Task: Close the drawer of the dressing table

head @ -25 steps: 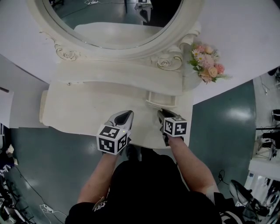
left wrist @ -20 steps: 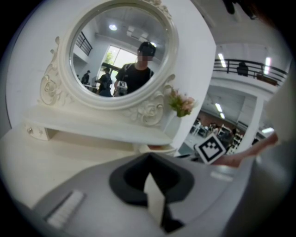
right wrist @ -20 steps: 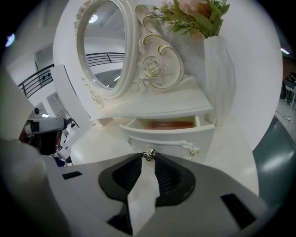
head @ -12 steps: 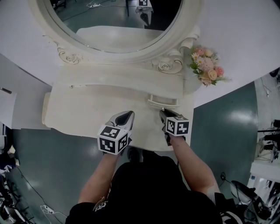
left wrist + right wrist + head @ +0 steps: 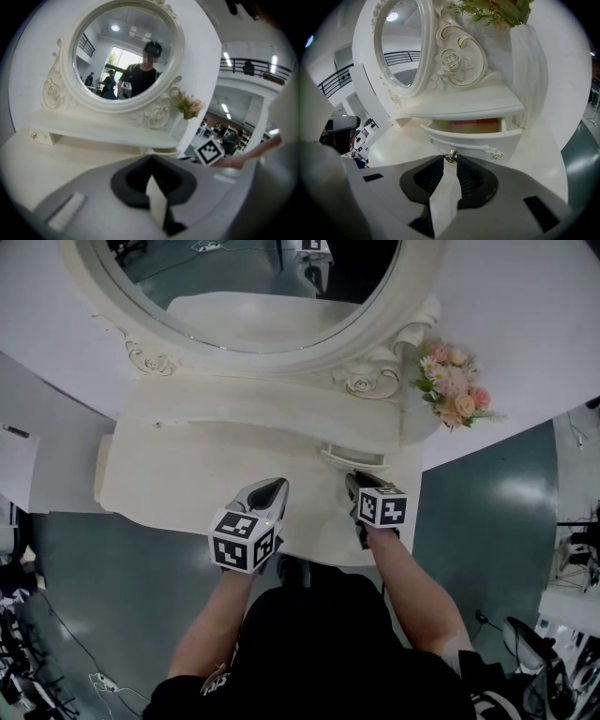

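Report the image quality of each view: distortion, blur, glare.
Head view: wide-angle bending of the dressing table edge, even light, a soft sheen on the floor. Left gripper view: strong fisheye, dark corners, the left gripper close up and blurred, the mirror sharper. Right gripper view: fisheye too, the drawer and its knob crisp, the right gripper slightly soft.
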The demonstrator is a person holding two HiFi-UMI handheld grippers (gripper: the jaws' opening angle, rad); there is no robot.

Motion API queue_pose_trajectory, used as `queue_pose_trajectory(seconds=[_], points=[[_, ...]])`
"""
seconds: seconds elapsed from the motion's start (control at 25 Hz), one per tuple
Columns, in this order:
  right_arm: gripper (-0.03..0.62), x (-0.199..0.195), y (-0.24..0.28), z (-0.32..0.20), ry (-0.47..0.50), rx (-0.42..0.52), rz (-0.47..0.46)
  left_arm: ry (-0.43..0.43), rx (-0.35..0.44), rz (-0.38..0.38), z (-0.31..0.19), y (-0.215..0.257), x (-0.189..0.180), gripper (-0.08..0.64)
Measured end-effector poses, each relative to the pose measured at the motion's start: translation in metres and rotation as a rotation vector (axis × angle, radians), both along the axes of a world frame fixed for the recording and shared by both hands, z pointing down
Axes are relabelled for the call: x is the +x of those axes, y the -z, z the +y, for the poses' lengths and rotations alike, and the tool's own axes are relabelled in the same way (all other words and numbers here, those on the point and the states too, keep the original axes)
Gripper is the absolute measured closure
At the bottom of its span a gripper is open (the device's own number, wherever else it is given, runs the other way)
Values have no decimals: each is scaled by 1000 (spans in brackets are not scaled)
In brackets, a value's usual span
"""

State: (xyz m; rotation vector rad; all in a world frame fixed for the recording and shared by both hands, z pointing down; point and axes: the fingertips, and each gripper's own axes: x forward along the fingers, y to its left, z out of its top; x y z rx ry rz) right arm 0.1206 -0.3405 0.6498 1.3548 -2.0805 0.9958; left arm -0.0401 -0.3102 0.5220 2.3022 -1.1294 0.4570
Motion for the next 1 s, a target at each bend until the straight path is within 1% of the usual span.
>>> queue_pose_trajectory(seconds=[0.4,0.76,1.0], points=[[511,3,0,-9,-7,13,-4,3,3,-2,2,-1,3,552],[511,5,-1,-19,-26,21,-33,4,-11,-15,6,-3,3,552],[509,10,0,-29,-34,31,-34,18,-22,-16,8,-6,1,552]])
